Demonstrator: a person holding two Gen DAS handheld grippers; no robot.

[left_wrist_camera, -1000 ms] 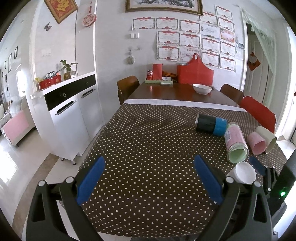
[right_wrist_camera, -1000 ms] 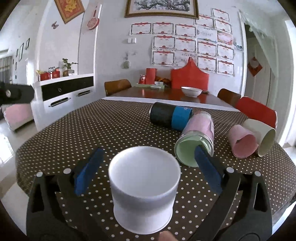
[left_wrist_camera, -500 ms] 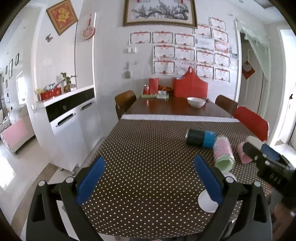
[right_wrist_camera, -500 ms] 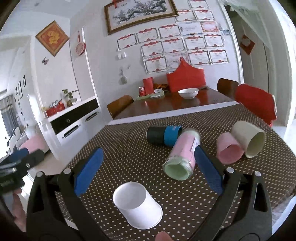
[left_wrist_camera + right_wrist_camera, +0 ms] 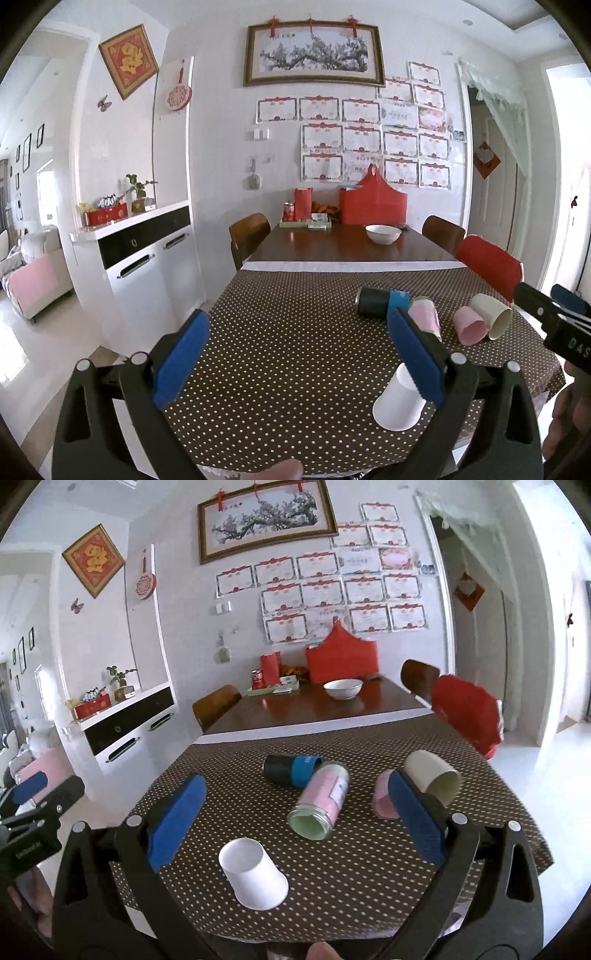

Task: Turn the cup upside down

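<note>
A white paper cup (image 5: 253, 877) stands upside down on the brown dotted tablecloth (image 5: 369, 867) near the front edge; it also shows in the left wrist view (image 5: 399, 404), partly behind a finger. My right gripper (image 5: 295, 819) is open and empty, raised above and behind the cup. My left gripper (image 5: 299, 354) is open and empty over the cloth, to the cup's left. The right gripper shows at the right edge of the left wrist view (image 5: 554, 317).
Lying on their sides are a black-and-blue cup (image 5: 291, 770), a pink jar with a green mouth (image 5: 321, 801), a pink cup (image 5: 382, 797) and a cream cup (image 5: 432, 777). A white bowl (image 5: 342, 688) and red boxes sit far back. Chairs flank the table; a white cabinet (image 5: 140, 266) stands left.
My right gripper has let go of the white cup and pulled back and up; the cup now stands upside down alone. Both views have risen and drawn back from the table.
</note>
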